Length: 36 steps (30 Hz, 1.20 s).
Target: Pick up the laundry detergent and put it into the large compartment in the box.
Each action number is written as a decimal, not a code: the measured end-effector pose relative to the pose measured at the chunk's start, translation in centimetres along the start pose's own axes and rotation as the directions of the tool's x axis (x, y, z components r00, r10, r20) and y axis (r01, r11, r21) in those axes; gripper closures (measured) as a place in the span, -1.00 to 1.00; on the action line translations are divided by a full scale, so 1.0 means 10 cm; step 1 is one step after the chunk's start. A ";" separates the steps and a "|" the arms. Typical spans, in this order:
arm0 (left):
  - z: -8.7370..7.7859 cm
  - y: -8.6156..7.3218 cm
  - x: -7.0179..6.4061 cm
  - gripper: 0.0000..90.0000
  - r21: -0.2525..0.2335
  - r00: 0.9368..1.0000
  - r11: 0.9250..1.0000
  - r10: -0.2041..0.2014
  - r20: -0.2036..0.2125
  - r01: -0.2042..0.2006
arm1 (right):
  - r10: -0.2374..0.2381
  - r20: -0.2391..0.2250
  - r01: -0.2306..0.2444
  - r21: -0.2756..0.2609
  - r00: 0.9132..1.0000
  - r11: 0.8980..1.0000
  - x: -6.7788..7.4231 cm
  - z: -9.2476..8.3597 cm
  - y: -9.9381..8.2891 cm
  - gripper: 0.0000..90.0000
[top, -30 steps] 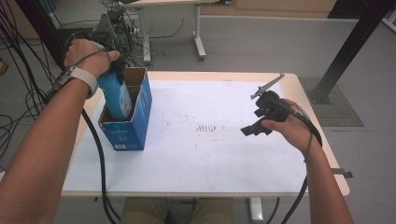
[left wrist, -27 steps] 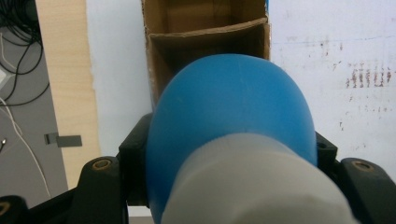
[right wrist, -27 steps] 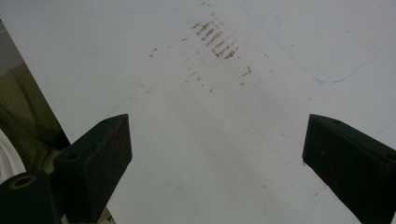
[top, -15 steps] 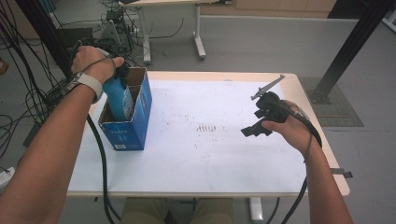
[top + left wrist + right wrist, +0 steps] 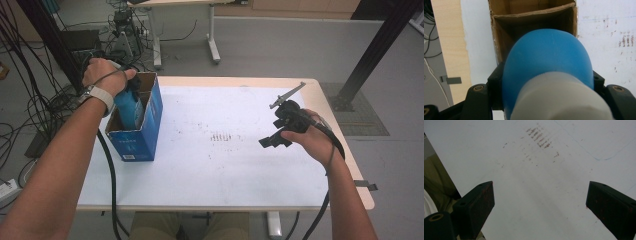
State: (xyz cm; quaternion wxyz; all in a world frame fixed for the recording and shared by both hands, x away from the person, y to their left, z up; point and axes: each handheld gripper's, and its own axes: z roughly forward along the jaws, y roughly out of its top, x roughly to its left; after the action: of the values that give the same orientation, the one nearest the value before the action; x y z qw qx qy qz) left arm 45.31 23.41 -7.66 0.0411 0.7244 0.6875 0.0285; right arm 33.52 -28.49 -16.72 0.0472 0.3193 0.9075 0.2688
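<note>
A blue bottle (image 5: 128, 107) stands partly down inside the near compartment of an open blue cardboard box (image 5: 137, 142) at the table's left. My left gripper (image 5: 127, 90) is shut on it from above, under the person's hand. In the left gripper view the bottle (image 5: 546, 57) sits between the black jaws of the gripper (image 5: 546, 83), with a white part nearest the camera, and the box's brown inside (image 5: 534, 13) lies beyond. My right gripper (image 5: 272, 134) hovers over the table's right side. It (image 5: 540, 197) is open, with bare white surface between its jaws.
A white sheet (image 5: 225, 165) covers the table, with brown smudges (image 5: 225, 136) at its middle. The box has a second compartment behind a cardboard divider. Cables (image 5: 30, 125) lie on the floor at the left, and a black post (image 5: 370, 55) stands at the far right.
The left hand has sunk, and the blue bottle has gone deeper into the box. The right hand and its gripper have not moved.
</note>
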 end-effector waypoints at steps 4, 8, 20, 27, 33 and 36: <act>0.02 0.00 0.00 -0.16 0.001 1.000 1.000 -0.001 -0.001 0.001 | 0.004 -0.002 -0.004 -0.001 1.000 1.000 0.00 0.02 0.00 -0.82; 0.05 0.00 0.01 -0.16 0.004 1.000 1.000 -0.002 0.001 0.002 | 0.003 -0.004 -0.003 -0.001 1.000 1.000 -0.01 0.03 0.00 -0.82; 0.17 -0.02 -0.01 -0.16 -0.009 1.000 1.000 0.001 -0.008 -0.001 | 0.004 -0.005 -0.004 0.001 1.000 1.000 -0.02 0.04 -0.01 -0.82; 0.27 -0.02 -0.03 -0.16 -0.003 1.000 1.000 0.011 -0.021 -0.011 | 0.006 -0.010 -0.006 0.005 1.000 1.000 -0.02 0.06 -0.01 -0.82; 0.37 -0.03 -0.05 -0.16 -0.001 0.999 1.000 0.024 -0.030 -0.024 | 0.008 -0.010 -0.008 0.006 1.000 1.000 -0.02 0.07 -0.01 -0.82; 0.41 -0.04 -0.04 -0.16 0.000 0.999 1.000 0.024 -0.025 -0.024 | 0.007 -0.010 -0.006 0.006 1.000 1.000 -0.01 0.07 0.00 -0.82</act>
State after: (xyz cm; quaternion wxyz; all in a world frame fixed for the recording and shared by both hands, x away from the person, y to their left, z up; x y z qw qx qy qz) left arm 45.30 22.96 -11.77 0.0322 0.7322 0.6793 0.0384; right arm 33.78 -28.23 -17.37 0.0407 0.3210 0.9075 0.2677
